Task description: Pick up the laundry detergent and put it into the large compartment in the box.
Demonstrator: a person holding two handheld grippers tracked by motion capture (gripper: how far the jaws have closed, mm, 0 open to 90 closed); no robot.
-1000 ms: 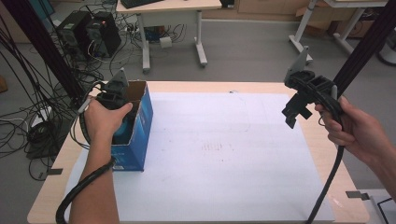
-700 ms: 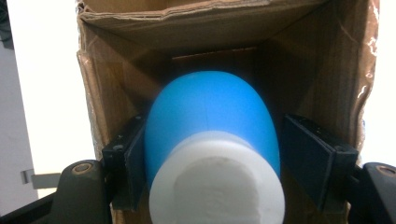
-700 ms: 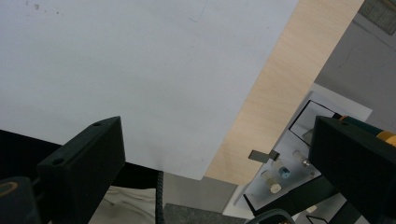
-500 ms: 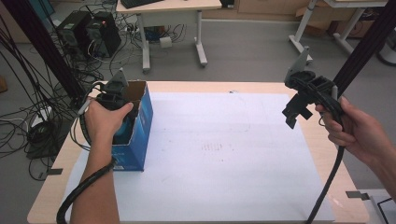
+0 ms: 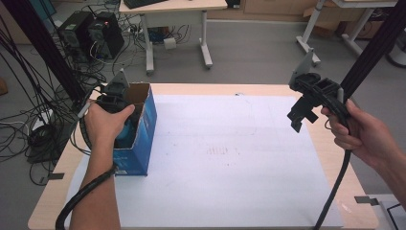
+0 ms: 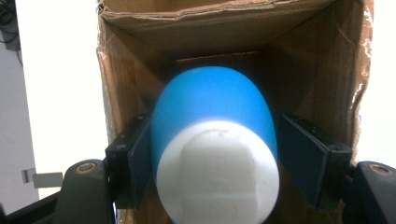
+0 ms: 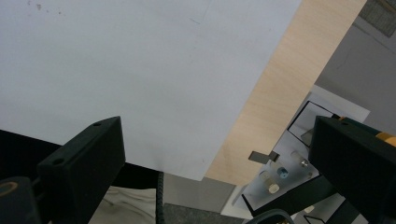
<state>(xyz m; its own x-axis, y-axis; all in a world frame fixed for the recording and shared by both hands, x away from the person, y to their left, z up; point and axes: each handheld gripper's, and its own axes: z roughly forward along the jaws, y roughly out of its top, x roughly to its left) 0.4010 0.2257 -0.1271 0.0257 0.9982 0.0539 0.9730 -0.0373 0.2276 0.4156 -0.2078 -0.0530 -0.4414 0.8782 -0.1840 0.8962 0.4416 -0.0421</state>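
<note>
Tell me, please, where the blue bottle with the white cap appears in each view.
High view: blue bottle at left, inside the cardboard box, under the left hand.
Left gripper view: centre, between the jaws.
Right gripper view: not in it.
Shared landmark: the cardboard box.

my left gripper [image 6: 210,163] straddles a blue bottle with a white cap [image 6: 212,140] inside the cardboard box [image 6: 224,32], jaws just closing inward.

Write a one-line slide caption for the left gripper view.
Left gripper straddling a blue bottle with a white cap inside an open cardboard box.
</note>
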